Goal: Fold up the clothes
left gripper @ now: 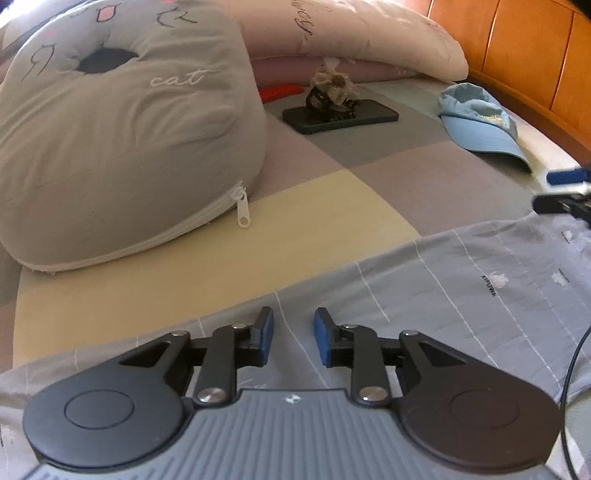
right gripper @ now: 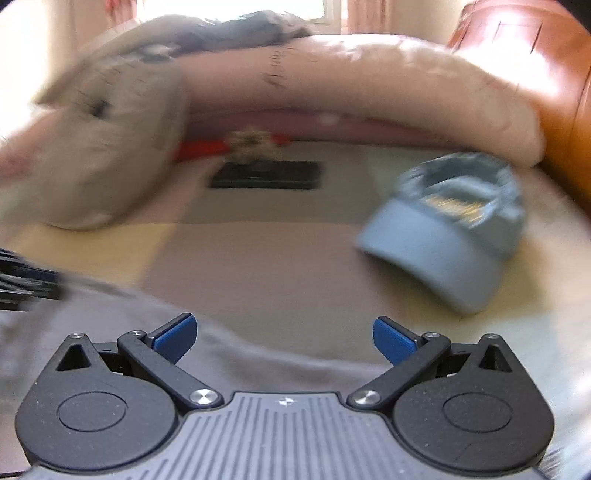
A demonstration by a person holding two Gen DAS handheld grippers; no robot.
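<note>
A grey garment with thin white stripes lies spread flat on the bed, across the lower part of the left wrist view. My left gripper hovers over its near edge, the blue pads a small gap apart with nothing between them. At that view's right edge the right gripper shows beyond the garment's far side. The right wrist view is blurred: the garment fills its lower left, and my right gripper stands wide open over its edge, empty. The left gripper is a dark smear at the left edge.
A grey cat cushion sits close on the left. Behind lie a dark phone with a hair clip on it, a light blue cap, a long pink pillow and the wooden headboard. Checked sheet shows between.
</note>
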